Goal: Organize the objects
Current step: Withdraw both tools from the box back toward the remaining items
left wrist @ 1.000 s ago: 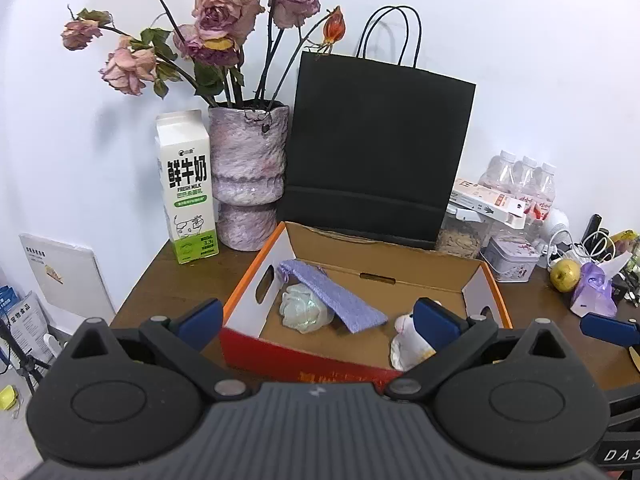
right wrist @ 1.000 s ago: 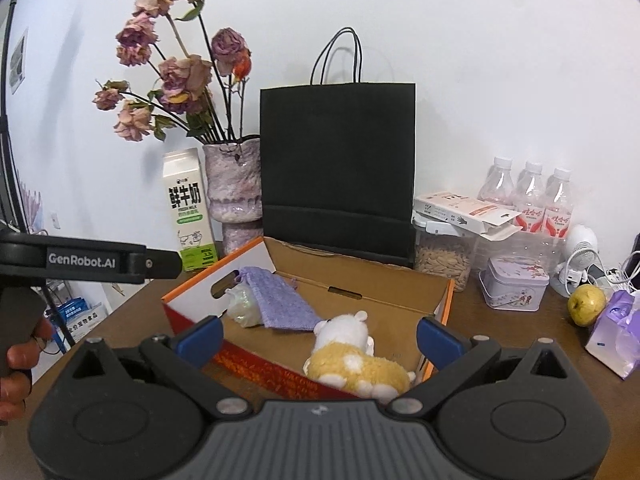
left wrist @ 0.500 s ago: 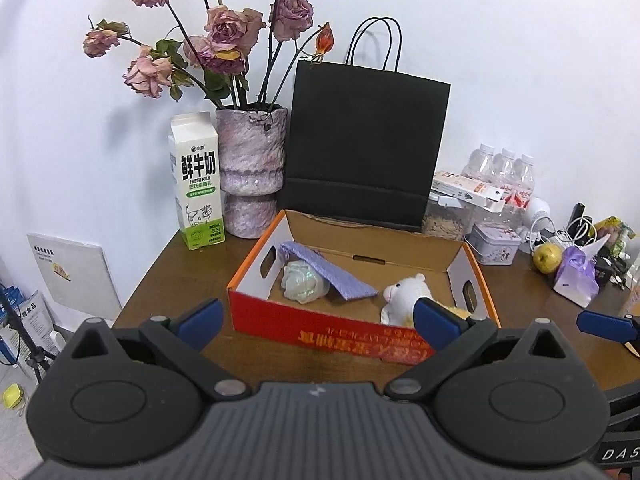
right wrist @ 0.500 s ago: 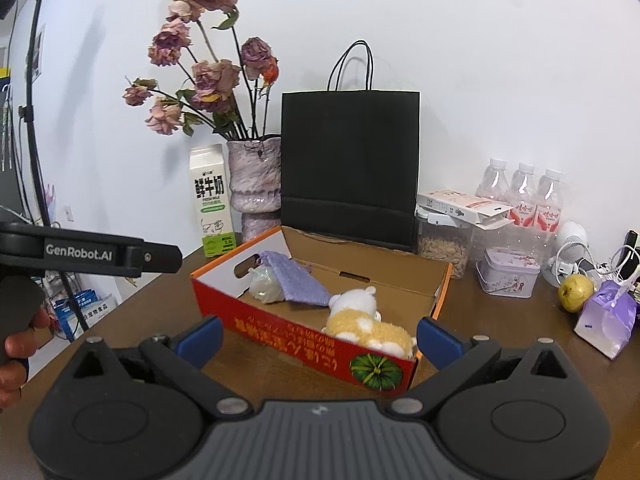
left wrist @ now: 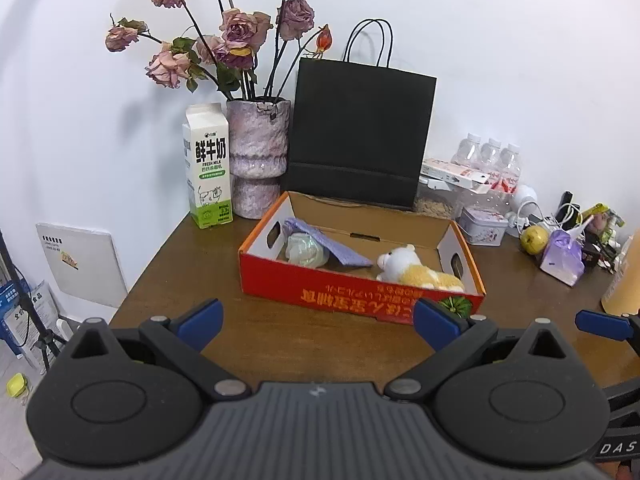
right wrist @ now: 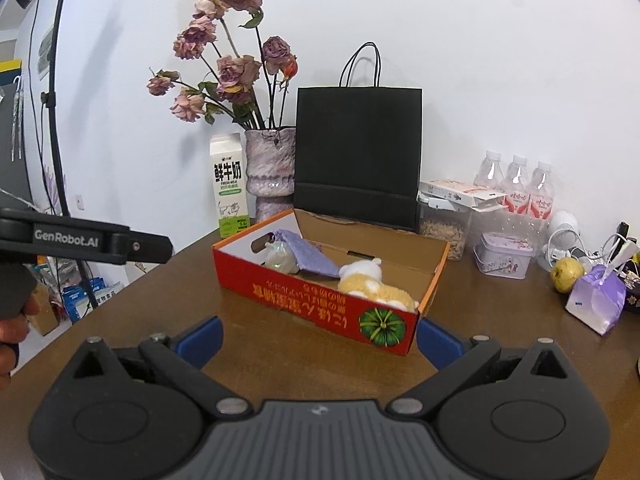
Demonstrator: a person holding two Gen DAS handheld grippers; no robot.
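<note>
An open red cardboard box (left wrist: 344, 292) (right wrist: 304, 300) stands on the brown table. Inside lie a pale iridescent bundle (left wrist: 306, 250) (right wrist: 280, 258), a purple cloth (left wrist: 332, 246) (right wrist: 312, 256) and a white-and-yellow plush toy (left wrist: 416, 274) (right wrist: 372, 282). My left gripper (left wrist: 318, 322) is open, held back from the box's near wall, with nothing between its blue fingertips. My right gripper (right wrist: 318, 340) is open too, just short of the box's near corner, and holds nothing.
Behind the box stand a milk carton (left wrist: 208, 166), a vase of dried roses (left wrist: 258, 160) and a black paper bag (left wrist: 360, 136). At the right are a tin (left wrist: 482, 226), bottles (right wrist: 516, 184), an apple (right wrist: 566, 274) and a purple pouch (right wrist: 598, 300). The left gripper's body (right wrist: 80, 240) and a hand show at left.
Both grippers have drawn back from the box, which now looks smaller and farther away. More bare table shows in front of it. Both stay open.
</note>
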